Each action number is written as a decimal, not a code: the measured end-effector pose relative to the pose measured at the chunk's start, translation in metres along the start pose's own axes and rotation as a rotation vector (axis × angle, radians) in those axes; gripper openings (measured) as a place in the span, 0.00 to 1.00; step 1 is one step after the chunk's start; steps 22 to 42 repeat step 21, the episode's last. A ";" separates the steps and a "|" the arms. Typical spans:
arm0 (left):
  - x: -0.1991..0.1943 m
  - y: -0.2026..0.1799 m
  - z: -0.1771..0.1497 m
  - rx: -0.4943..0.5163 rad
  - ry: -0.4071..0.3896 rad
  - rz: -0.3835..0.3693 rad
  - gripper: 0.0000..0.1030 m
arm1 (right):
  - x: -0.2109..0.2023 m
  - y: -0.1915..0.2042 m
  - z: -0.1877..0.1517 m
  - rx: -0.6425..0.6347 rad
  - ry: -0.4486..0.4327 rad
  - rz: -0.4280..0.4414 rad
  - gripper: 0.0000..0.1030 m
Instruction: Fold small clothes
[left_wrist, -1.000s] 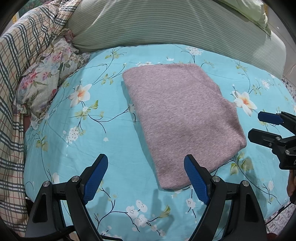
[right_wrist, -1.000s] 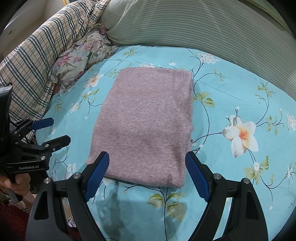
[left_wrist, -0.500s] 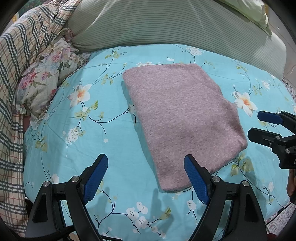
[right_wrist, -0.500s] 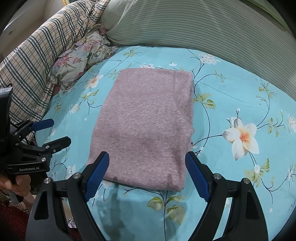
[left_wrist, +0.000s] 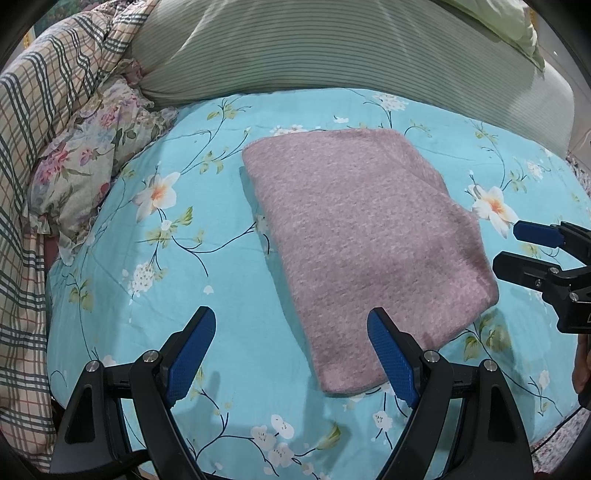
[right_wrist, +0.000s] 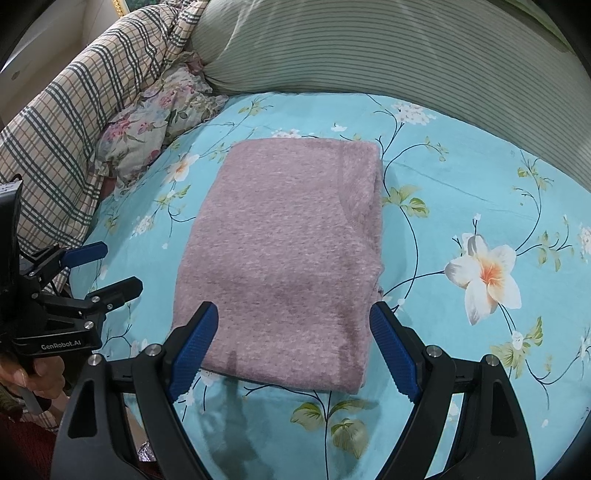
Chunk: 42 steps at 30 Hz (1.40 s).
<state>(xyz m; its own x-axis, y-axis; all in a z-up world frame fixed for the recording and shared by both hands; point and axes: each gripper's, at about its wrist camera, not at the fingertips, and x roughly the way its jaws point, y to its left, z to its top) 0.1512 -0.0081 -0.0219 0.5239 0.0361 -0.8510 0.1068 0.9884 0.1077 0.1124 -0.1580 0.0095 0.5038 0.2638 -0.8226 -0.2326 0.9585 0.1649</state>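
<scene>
Both grippers (left_wrist: 291, 347) (right_wrist: 295, 339) spread wide, empty; mauve knit garment (right_wrist: 284, 258) folded flat, rectangular, on floral sheet (right_wrist: 461, 177)

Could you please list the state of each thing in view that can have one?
pink garment: folded into a flat rectangle, lying on the sheet.
left gripper: open, holding nothing.
right gripper: open, holding nothing.
floral sheet: spread flat.
plaid quilt: bunched up.

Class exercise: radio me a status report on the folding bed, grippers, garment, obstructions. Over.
Left gripper open, right gripper open, both empty. Pink garment folded flat on floral sheet, untouched. Nothing in the way. Over.
</scene>
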 end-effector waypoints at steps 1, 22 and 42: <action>0.001 0.000 0.001 0.000 0.000 0.001 0.82 | 0.001 0.000 0.001 0.002 -0.001 0.000 0.82; -0.001 -0.004 0.000 -0.021 -0.023 -0.022 0.82 | 0.016 -0.009 -0.003 0.058 -0.002 0.009 0.82; -0.001 -0.004 0.000 -0.021 -0.023 -0.022 0.82 | 0.016 -0.009 -0.003 0.058 -0.002 0.009 0.82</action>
